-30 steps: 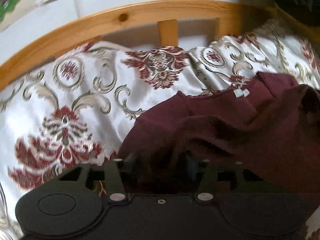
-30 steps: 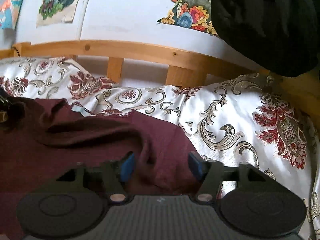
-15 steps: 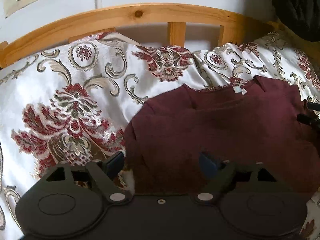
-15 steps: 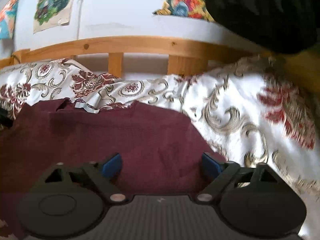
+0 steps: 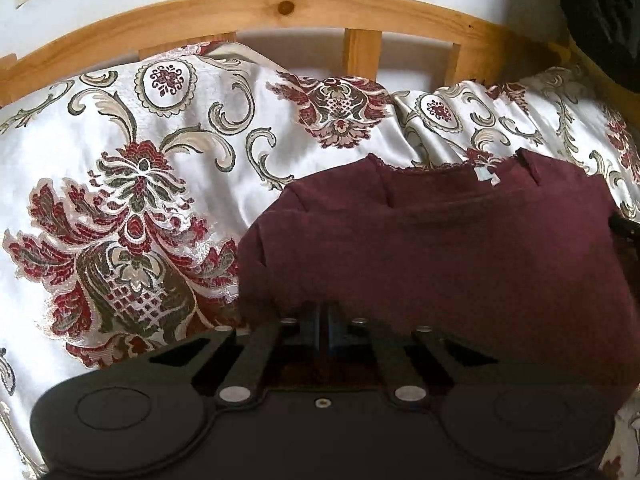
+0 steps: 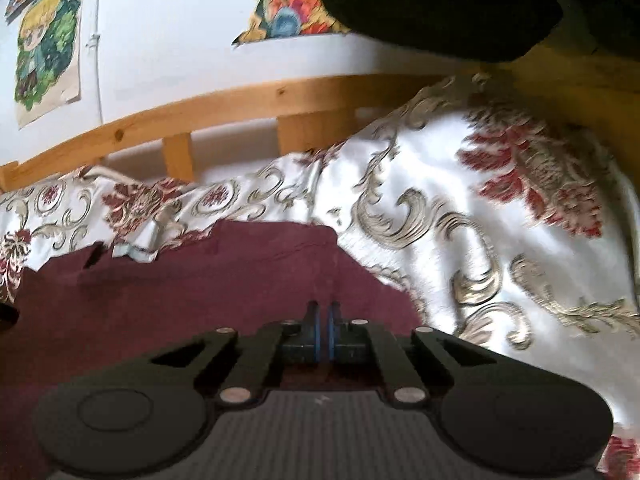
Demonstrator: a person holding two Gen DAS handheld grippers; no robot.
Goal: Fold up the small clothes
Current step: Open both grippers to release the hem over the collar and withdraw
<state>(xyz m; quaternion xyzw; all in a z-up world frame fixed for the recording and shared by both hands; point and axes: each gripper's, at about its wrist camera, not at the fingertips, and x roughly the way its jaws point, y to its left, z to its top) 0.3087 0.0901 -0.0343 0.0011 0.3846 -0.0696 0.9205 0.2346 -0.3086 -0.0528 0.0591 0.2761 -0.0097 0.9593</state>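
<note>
Left gripper (image 5: 323, 330): jaws closed together, blue pads meeting at the near left edge of the maroon garment (image 5: 460, 248). The fabric runs up to the fingertips, but whether any is pinched between the pads cannot be told.

Right gripper (image 6: 322, 322): jaws drawn together with only a thin slit between the blue pads (image 6: 316, 328), over the near right part of the same garment. Cloth between the pads cannot be made out; this view is somewhat blurred.

Garment: lies spread on the brocade bedspread (image 5: 132, 184), neckline at the far edge with a small pale label (image 5: 486, 176) showing there. Bedspread is white satin with dark red and olive floral scrolls, rumpled to the right of the garment.

Far side: a pine bed rail (image 5: 280, 12) with upright slats, then a white wall carrying a cartoon poster (image 6: 44, 40). A black cloth mass (image 6: 440, 0) hangs at the upper right.
</note>
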